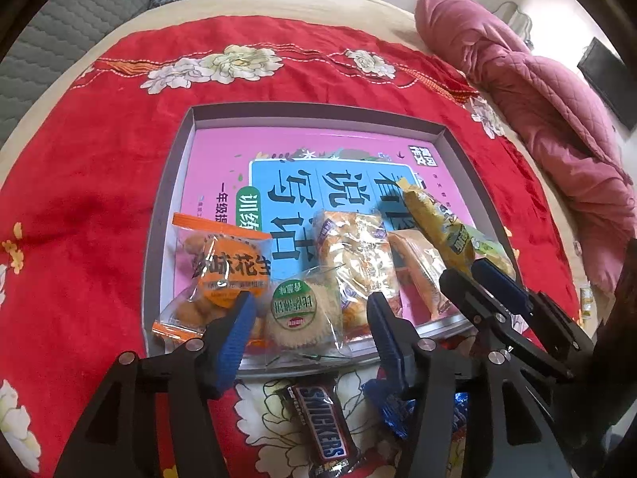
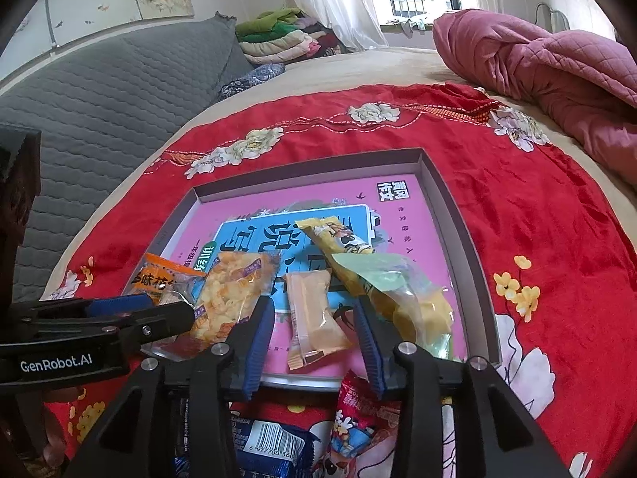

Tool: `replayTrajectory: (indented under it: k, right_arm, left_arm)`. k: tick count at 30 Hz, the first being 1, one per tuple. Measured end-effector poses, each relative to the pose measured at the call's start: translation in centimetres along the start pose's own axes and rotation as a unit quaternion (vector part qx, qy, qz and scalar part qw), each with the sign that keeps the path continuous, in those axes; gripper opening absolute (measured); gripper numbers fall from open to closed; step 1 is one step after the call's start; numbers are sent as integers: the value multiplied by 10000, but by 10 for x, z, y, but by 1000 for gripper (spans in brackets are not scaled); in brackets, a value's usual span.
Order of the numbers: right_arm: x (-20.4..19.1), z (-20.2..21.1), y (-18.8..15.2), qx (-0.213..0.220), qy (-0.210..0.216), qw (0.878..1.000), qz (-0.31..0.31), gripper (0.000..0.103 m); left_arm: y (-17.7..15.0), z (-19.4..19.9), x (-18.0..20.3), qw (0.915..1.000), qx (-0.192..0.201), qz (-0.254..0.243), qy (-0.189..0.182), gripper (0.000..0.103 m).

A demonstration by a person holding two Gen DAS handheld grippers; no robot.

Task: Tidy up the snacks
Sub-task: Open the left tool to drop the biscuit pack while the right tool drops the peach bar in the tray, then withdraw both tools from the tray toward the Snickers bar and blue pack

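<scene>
A grey tray (image 1: 167, 215) lined with a pink book lies on the red flowered blanket (image 1: 99, 159). In it lie an orange peanut pack (image 1: 223, 275), a round cake pack (image 1: 302, 310), a cracker pack (image 1: 354, 263), a small orange pack (image 2: 314, 314) and a long yellow pack (image 2: 338, 239). My left gripper (image 1: 310, 318) is open, its fingers either side of the round cake pack without pressing it. My right gripper (image 2: 314, 322) is open around the small orange pack, and its pads stand just off it. The right gripper (image 1: 466, 275) also shows at the tray's right corner.
In front of the tray a Snickers bar (image 1: 322, 422), a blue barcode pack (image 2: 270, 446) and a red pack (image 2: 358, 410) lie on the blanket. A pink quilt (image 2: 537, 63) is heaped at the right. A grey padded headboard (image 2: 99, 111) stands at the left, with folded clothes (image 2: 278, 36) behind it.
</scene>
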State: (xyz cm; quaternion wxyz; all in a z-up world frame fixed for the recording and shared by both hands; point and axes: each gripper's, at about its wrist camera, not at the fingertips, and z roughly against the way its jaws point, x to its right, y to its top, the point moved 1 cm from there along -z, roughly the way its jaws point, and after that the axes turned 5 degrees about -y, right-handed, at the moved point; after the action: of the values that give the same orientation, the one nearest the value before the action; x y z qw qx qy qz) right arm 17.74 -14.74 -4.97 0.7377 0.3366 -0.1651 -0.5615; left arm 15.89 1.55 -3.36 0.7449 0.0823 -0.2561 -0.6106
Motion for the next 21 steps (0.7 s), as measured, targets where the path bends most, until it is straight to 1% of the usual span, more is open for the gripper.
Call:
replayTrajectory:
  k: [4, 7, 16, 17, 18, 19, 20, 21]
  right_arm:
    - [1, 4, 0, 53, 13, 10000, -29, 44]
    - [1, 7, 0, 92, 17, 10000, -35, 48]
    - [2, 15, -2, 181, 14, 9998, 7, 49]
    - [2, 16, -2, 193, 11, 9998, 3, 50]
    - [2, 17, -2, 207, 6, 9998, -4, 55]
    - [3, 18, -2, 216, 10, 9998, -13, 57]
    - [3, 19, -2, 231, 20, 9997, -29, 60]
    - [4, 20, -2, 246, 35, 9997, -49, 62]
  left_arm:
    - [-1, 4, 1, 10000, 40, -23, 4, 61]
    - [-2, 7, 3, 10000, 64, -49, 18, 61]
    - [-4, 15, 6, 9999, 112, -97, 66, 62]
    - [-4, 15, 6, 9999, 114, -94, 63, 62]
    - [-5, 16, 6, 9999, 120, -94, 49, 62]
    - [-5, 16, 6, 9999, 122, -98, 45, 63]
    - [-5, 17, 6, 9999, 131, -99, 50, 69]
    - [-6, 18, 6, 9998, 144, -100, 54, 75]
